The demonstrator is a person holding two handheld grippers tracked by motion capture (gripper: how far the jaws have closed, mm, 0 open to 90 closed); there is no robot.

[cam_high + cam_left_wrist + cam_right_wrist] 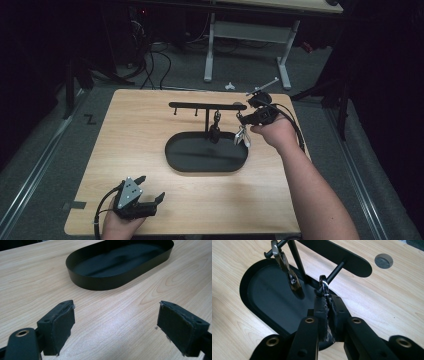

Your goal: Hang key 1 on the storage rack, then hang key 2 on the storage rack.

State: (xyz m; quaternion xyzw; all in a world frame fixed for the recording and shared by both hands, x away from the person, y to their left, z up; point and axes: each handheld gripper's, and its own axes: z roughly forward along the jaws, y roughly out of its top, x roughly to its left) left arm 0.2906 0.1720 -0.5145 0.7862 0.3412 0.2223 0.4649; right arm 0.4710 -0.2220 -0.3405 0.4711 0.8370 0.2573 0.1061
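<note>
Pale wood-grain table [120, 322], faint sheen. Matt black tray [105, 282], smooth. Glossy metal ring [324, 286]. Rough, frayed dark pads [62, 325].

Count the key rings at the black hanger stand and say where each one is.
2. One key ring hangs from a peg near the stand's post, over the black oval tray. The other key ring is at the end peg, clamped in the right gripper. Others could be hidden.

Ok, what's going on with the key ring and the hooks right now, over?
Left gripper open, idle over table. Right gripper shut on key ring at a stand hook. Another ring hangs close by.
</note>
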